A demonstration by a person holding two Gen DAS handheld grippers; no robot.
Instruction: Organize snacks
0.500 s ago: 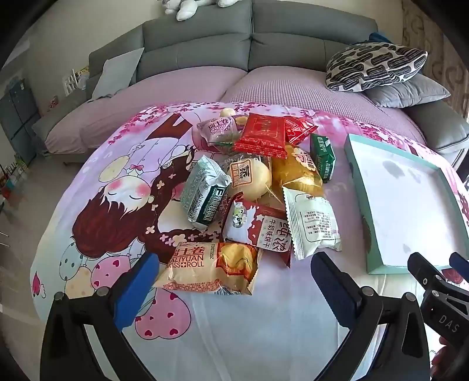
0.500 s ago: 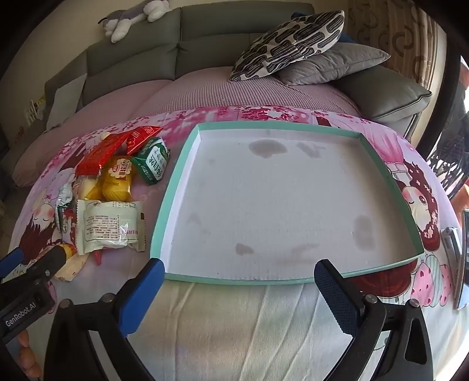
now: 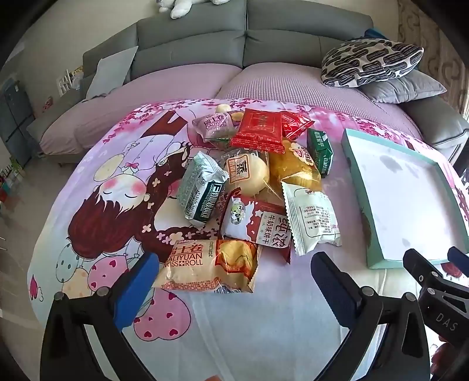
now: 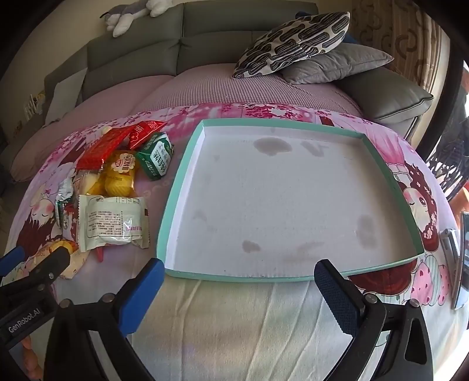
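Observation:
A pile of several snack packets lies on a pink cartoon-print cloth [image 3: 102, 205]. Nearest is a yellow Swiss roll packet [image 3: 209, 265], behind it a red-and-white biscuit packet [image 3: 258, 222], a white packet [image 3: 312, 217], a silver-green packet [image 3: 202, 189], a red packet [image 3: 259, 130] and a green carton [image 3: 321, 151]. My left gripper [image 3: 234, 277] is open, its blue fingertips just short of the Swiss roll. A teal-rimmed shallow tray [image 4: 187, 187] with a white stained floor lies to the right. My right gripper [image 4: 239, 282] is open and empty at the tray's near rim.
A grey sofa [image 3: 190, 44] with a patterned cushion [image 4: 293, 41] and a grey cushion [image 4: 337, 66] runs behind the cloth. A plush toy [image 4: 129, 14] sits on the sofa back. A dark flat device [image 4: 463, 258] lies at the far right.
Both grippers have shifted only slightly; the left has eased a little toward the Swiss roll packet. Nothing was picked up or let go.

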